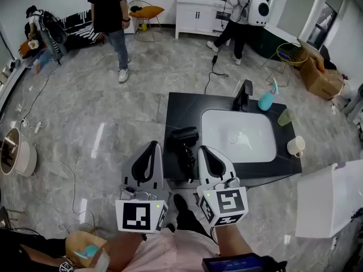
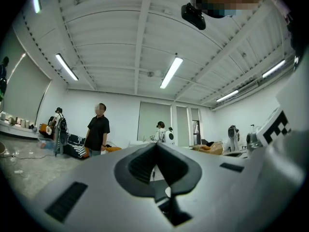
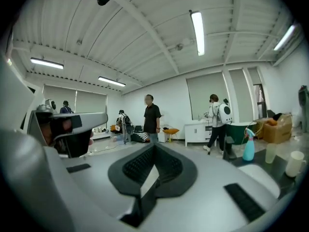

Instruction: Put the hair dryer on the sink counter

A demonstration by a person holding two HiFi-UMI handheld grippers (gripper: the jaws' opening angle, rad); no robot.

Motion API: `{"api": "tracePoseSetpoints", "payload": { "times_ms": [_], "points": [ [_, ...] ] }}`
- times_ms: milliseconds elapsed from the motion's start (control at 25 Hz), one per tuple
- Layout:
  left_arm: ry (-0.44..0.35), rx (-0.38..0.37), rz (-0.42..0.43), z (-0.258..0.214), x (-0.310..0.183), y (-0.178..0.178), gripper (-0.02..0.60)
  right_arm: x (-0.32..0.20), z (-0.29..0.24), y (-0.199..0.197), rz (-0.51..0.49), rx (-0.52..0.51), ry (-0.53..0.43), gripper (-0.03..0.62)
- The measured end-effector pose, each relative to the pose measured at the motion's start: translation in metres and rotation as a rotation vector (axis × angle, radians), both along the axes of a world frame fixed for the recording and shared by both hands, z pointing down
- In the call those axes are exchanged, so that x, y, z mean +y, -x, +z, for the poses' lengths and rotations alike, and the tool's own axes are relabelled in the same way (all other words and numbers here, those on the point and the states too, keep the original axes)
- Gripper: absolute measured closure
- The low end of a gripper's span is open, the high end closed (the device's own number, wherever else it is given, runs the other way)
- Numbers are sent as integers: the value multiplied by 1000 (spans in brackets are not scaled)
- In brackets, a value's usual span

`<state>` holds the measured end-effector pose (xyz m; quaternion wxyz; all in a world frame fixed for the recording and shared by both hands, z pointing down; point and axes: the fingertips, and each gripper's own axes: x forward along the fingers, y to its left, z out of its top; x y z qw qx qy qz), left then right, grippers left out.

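Note:
The black hair dryer (image 1: 184, 140) lies on the dark sink counter (image 1: 181, 109), just left of the white basin (image 1: 238, 135). My left gripper (image 1: 152, 146) is raised near my body, left of the counter's front left corner, with its jaws shut and nothing between them. My right gripper (image 1: 205, 151) is held above the counter's front edge, just right of the dryer's handle and apart from it, also shut and empty. In the left gripper view the left gripper (image 2: 155, 146) points out into the room. The right gripper (image 3: 154, 149) does the same in its own view. Neither gripper view shows the dryer.
A black faucet (image 1: 245, 92), teal spray bottle (image 1: 266, 99), green cup (image 1: 285, 118) and white mug (image 1: 296, 146) stand round the basin. A white box (image 1: 329, 200) sits at the right. A cable (image 1: 212, 72) trails on the floor behind the counter. Two people stand farther back.

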<state>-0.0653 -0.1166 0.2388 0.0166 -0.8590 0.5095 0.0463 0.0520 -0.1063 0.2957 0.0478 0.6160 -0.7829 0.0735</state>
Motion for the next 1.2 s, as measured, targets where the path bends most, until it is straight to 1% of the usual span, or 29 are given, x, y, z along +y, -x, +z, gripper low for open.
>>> {"api": "tracePoseSetpoints", "payload": {
  "times_ms": [240, 400, 600, 960, 1200],
  "points": [
    [-25, 10, 15, -10, 13, -4, 572, 14, -18, -4, 13, 13, -55, 595],
    [-36, 15, 17, -16, 20, -5, 572, 20, -29, -7, 28, 43, -74, 597],
    [-47, 15, 13, -22, 23, -7, 572, 25, -39, -4, 12, 36, -104, 597],
    [-38, 20, 11, -21, 24, -8, 572, 27, -41, -4, 11, 52, -114, 597],
    [-36, 22, 13, -18, 23, -9, 572, 28, -38, -5, 15, 44, -110, 597]
  ]
}}
